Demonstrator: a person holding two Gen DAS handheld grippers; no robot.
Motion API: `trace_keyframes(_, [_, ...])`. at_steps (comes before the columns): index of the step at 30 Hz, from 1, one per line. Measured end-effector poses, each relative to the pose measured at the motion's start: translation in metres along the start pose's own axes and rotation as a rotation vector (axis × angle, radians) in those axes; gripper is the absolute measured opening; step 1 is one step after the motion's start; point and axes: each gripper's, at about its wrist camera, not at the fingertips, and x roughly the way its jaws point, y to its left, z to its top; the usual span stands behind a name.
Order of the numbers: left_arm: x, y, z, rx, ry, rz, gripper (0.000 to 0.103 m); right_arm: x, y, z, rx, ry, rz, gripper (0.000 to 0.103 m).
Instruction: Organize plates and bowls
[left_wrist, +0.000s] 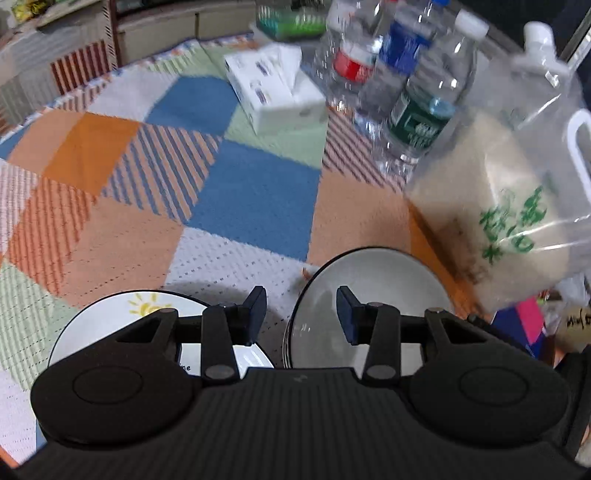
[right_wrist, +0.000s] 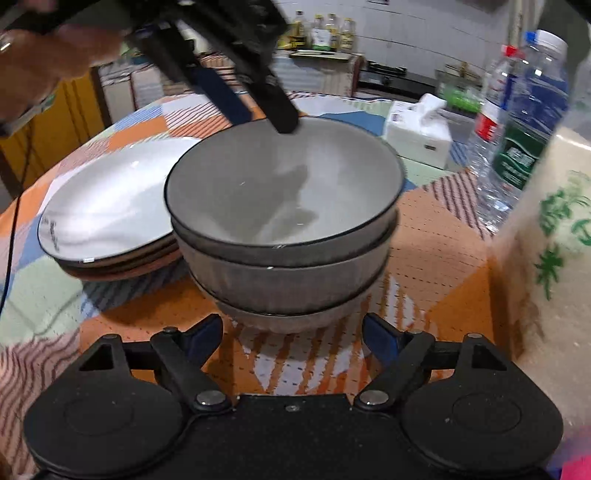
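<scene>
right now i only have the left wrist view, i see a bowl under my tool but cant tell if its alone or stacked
Observer: It's stacked. The right wrist view shows three nested bowls, grey ones on top of a lighter one.
Operator: and the plate with the sun on it, single?
Observer: No, the white plate sits on at least two more plates, brownish at the edges.
Operator: where is my left tool relative to the bowls
Observer: The left tool is above the far rim of the top bowl, one finger at the rim; I cannot tell if it touches.
Operator: and the right tool?
Observer: The right tool is open, low, just short of the bowl stack's base, holding nothing.
</scene>
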Motion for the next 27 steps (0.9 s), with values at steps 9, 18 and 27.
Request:
trace_keyframes(9, [0.029, 0.010, -0.004, -0.027, 0.074, -0.097, 0.032, 0.019, -0.009, -0.009, 0.040, -0.070, -0.025, 0.101])
trace_keyframes(18, [0.029, -0.001, -0.007, 0.030, 0.060, -0.065, 0.032, 0.025, -0.006, -0.004, 0.007, -0.104, 0.016, 0.098])
trace_keyframes(27, [0.018, -0.015, -0.014, 0.082, 0.040, -0.023, 0.032, 0.032, 0.000, 0.007, -0.009, -0.093, 0.023, 0.097])
